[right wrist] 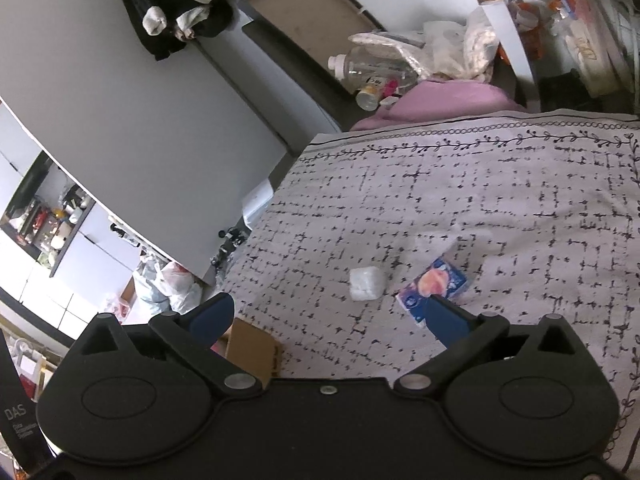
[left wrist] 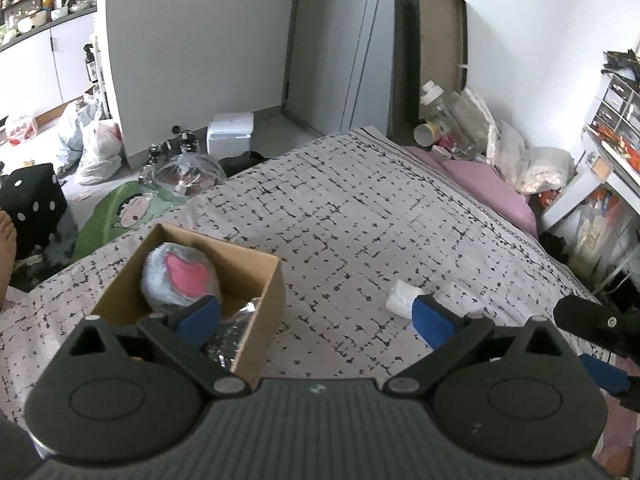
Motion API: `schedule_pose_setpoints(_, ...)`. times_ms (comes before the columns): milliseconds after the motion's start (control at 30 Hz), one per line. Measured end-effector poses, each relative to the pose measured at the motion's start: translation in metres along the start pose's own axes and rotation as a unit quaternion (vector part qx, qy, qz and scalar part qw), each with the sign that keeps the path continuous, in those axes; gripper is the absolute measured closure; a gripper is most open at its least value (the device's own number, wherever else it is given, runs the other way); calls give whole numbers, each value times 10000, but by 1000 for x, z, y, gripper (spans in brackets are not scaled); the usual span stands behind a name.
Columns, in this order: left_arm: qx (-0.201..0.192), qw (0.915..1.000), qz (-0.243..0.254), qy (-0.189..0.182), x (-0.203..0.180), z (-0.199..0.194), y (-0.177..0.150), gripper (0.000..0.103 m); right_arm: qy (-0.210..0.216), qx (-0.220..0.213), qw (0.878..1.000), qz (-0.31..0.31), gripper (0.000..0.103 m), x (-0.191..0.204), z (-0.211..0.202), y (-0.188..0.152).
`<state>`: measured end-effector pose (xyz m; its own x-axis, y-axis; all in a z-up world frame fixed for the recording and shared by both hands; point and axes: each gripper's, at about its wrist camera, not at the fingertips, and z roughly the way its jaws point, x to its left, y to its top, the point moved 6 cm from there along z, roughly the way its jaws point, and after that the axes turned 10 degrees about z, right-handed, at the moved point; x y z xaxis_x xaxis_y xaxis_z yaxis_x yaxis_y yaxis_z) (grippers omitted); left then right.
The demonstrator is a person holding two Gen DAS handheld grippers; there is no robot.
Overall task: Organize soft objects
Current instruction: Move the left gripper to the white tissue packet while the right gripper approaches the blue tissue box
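An open cardboard box [left wrist: 262, 300] stands on the bed and holds a grey plush with a pink heart [left wrist: 180, 280] and a silvery foil bag [left wrist: 232, 336]. My left gripper [left wrist: 316, 316] is open and empty, above the bed just right of the box. A white soft roll [left wrist: 402, 296] lies by its right finger. In the right wrist view that white soft block [right wrist: 366, 283] lies beside a blue tissue pack [right wrist: 434, 285]. My right gripper [right wrist: 328, 318] is open and empty, hovering just short of them. The box corner [right wrist: 252, 350] shows below.
The patterned bedspread [left wrist: 360, 208] covers the bed. A pink pillow [left wrist: 492, 188], bottles and bags crowd the headboard side. A white shelf unit [left wrist: 600, 152] stands at right. Bags, a black dice stool [left wrist: 32, 204] and a green mat lie on the floor at left.
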<state>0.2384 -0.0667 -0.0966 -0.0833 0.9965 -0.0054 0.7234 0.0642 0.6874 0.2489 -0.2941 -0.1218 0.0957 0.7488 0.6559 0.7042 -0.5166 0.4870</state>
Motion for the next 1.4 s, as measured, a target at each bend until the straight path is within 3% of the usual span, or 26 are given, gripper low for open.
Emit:
schedule_pose_setpoints(1100,610,9957,408,-561,-36,61,-4,3,-761,-82,9958,501,0,-62,22,26)
schedule_pose_setpoints(1400,672,9928,255,-959,-45,87,-1,5,-895,-50,9919,902,1,-80,38,31)
